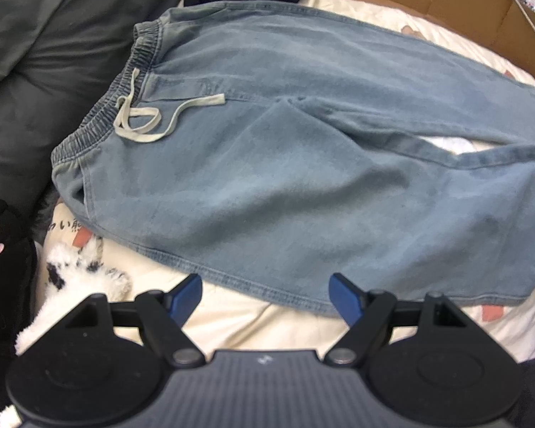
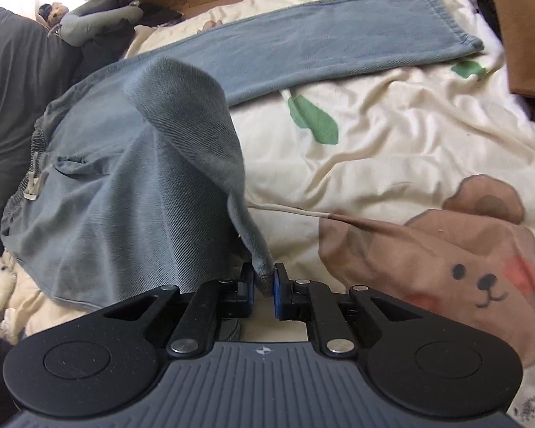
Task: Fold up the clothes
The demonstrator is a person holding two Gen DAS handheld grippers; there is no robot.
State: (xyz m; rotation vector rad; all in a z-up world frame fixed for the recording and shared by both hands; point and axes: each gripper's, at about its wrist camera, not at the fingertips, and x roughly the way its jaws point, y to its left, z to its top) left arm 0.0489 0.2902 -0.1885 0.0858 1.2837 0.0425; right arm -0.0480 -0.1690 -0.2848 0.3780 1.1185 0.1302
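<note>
The right gripper pinches only a thin tip of the denim trousers; the cloth could slip free when lifted; the left gripper gapes wide, empty, at the bedspread's near edge.

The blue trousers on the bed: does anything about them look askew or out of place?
Yes. The blue trousers do not lie flat: the right gripper pinches one leg's edge, lifting it into a peak, while the other leg stays stretched across the cream bedcover. The drawstring lies loose in a loop. The left gripper is open, holding nothing.
</note>
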